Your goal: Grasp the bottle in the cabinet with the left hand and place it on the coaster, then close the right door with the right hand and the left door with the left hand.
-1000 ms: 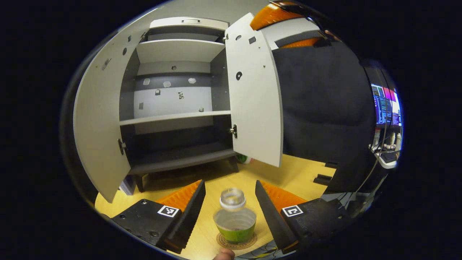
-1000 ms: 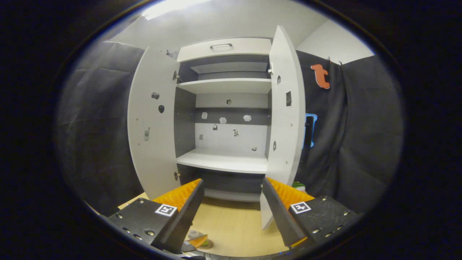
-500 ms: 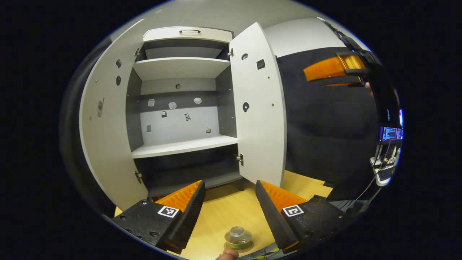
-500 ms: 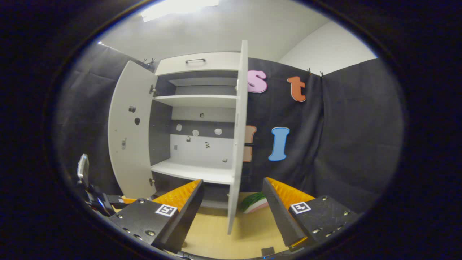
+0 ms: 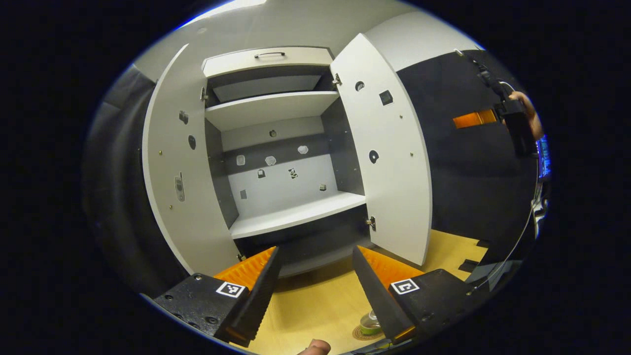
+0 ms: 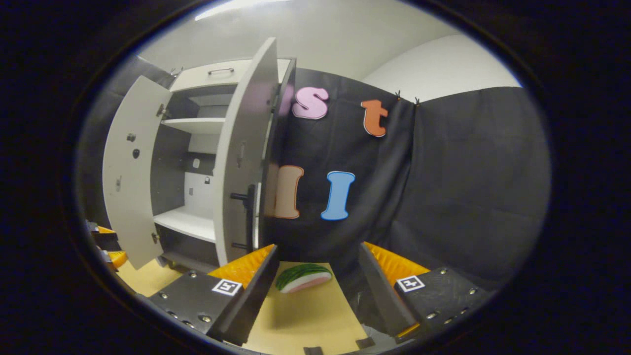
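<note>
**Already on the coaster: bottle down, both doors open**

Low in the left gripper view, the bottle (image 5: 368, 323) stands upright on the round coaster (image 5: 365, 334), on the pale wooden table (image 5: 315, 305). It is clear, with a green band around its lower part, and the right finger of the gripper half hides it. The left gripper (image 5: 313, 291) hovers above and apart from it, its fingers spread wide with nothing between them. A fingertip (image 5: 315, 347) of the person shows at the bottom edge of that view.

Behind the table stands the cabinet (image 5: 276, 148), with its left door (image 5: 177, 172) and right door (image 5: 389, 158) both swung open. The white shelves inside carry nothing, and small stickers or marks dot the back panel. A drawer front with a handle (image 5: 268, 54) tops the cabinet.

Far off at the right of the left gripper view, the right gripper (image 5: 475, 119) is held up by a hand (image 5: 527, 111), well beyond the right door's outer face. In the right gripper view, the same gripper (image 6: 318, 286) has its fingers wide apart and empty. It looks along the outer side of the right door (image 6: 241, 162), whose dark bar handle (image 6: 249, 217) sits near the door's free edge. A watermelon-slice toy (image 6: 303, 277) lies on the table (image 6: 305, 315) between the fingers, farther off, close to the black cloth wall. The left door (image 6: 130, 167) shows open beyond.
</note>
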Demonstrator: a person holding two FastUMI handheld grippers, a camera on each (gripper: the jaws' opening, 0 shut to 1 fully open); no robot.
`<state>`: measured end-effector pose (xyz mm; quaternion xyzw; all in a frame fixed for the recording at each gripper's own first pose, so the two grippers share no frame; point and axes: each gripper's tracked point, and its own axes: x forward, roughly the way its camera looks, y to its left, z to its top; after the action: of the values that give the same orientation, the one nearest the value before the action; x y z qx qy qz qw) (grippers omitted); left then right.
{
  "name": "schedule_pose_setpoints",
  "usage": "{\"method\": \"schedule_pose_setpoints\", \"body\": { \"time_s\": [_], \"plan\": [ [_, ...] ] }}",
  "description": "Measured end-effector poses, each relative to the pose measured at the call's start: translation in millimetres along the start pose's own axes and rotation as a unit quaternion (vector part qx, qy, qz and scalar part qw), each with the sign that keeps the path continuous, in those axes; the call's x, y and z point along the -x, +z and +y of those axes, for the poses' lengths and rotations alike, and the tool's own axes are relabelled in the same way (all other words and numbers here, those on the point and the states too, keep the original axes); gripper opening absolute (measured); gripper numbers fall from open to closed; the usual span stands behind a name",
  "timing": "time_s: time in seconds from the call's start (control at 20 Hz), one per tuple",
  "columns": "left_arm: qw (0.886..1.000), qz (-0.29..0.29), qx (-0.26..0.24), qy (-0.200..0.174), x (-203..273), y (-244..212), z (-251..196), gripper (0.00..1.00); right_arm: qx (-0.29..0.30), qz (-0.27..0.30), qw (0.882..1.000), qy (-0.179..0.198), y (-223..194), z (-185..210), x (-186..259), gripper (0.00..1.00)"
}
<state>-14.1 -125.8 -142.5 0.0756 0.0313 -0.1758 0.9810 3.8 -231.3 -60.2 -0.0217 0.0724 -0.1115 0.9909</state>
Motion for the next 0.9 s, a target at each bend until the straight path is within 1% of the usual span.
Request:
{"method": "schedule_pose_setpoints", "body": {
  "time_s": [0.05,0.15,0.25,0.35,0.4,0.6,0.65,0.7,0.75,0.8,0.9],
  "plan": [
    [1.0,0.01,0.017,0.005,-2,-4,4,0.92,0.0,0.003,1.0,-0.001,-1,-4,-9,0.99],
    [0.998,0.013,0.053,0.016,-10,4,11,0.93,0.001,0.003,1.0,0.002,-1,-8,-27,0.98],
    [0.997,0.011,0.062,0.035,-11,17,25,0.93,0.003,0.004,1.0,0.008,-1,-9,-42,0.98],
    [0.997,-0.006,0.06,0.054,-7,43,40,0.93,0.006,0.007,1.0,0.018,-6,-8,-57,0.98],
    [0.996,-0.013,0.065,0.057,-5,54,45,0.92,0.006,0.012,1.0,0.021,-10,-9,-64,0.98],
    [0.991,-0.026,0.106,0.077,13,104,67,0.92,0.003,0.012,0.999,0.039,-9,1,-88,0.99],
    [0.989,-0.028,0.115,0.087,18,115,75,0.94,-0.002,0.013,0.999,0.047,-7,6,-92,0.98],
    [0.988,-0.028,0.115,0.096,23,124,83,0.92,-0.006,0.014,0.998,0.055,-8,10,-95,1.0],
    [0.987,-0.029,0.112,0.11,31,132,95,0.94,-0.007,0.013,0.998,0.062,-6,15,-97,0.98],
    [0.987,-0.031,0.108,0.119,38,140,104,0.92,-0.004,0.018,0.998,0.066,-7,18,-99,1.0],
    [0.986,-0.043,0.09,0.132,54,155,121,0.92,-0.01,0.024,0.997,0.075,-7,25,-99,0.98]
  ]
}}
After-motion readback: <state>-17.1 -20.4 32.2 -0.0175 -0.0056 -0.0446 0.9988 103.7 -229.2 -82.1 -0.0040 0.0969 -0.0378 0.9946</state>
